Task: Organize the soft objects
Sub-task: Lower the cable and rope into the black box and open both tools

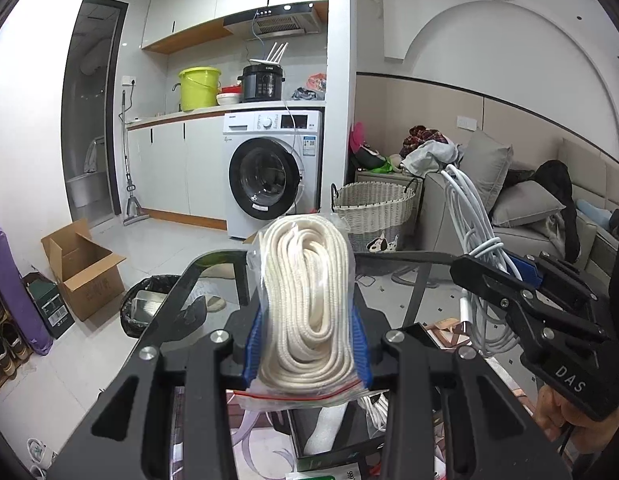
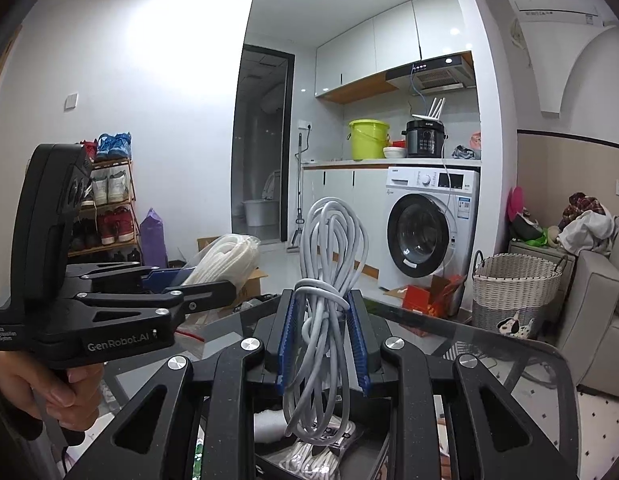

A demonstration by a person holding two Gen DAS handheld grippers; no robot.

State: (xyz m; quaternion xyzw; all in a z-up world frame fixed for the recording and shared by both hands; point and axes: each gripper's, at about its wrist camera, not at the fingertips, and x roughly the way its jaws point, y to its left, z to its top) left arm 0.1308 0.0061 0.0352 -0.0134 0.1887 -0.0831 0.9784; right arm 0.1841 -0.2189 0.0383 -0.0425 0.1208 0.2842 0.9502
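**Rope and cable held up over the glass desk**

A coil of cream rope in a clear zip bag (image 1: 307, 304) stands upright between the blue pads of the left tool (image 1: 307, 354), which is clamped on the lower half of the bag; the red seal strip hangs below the pads. The right tool (image 2: 323, 344) is closed tight on a bundle of grey-white cable (image 2: 329, 280), gripping it at the wrapped waist, with loops rising above and hanging below the pads. Both bundles are lifted clear above the glass desk (image 2: 469, 344). Each tool shows in the other's view, side by side and apart, each with a hand (image 2: 49, 392) on its handle. Beneath the tools lies a dark box (image 1: 333, 440) with more white rope in it. Beyond the desk stand a wicker basket (image 1: 373, 210), a washing machine (image 1: 269, 172) and a grey sofa (image 1: 509, 208).
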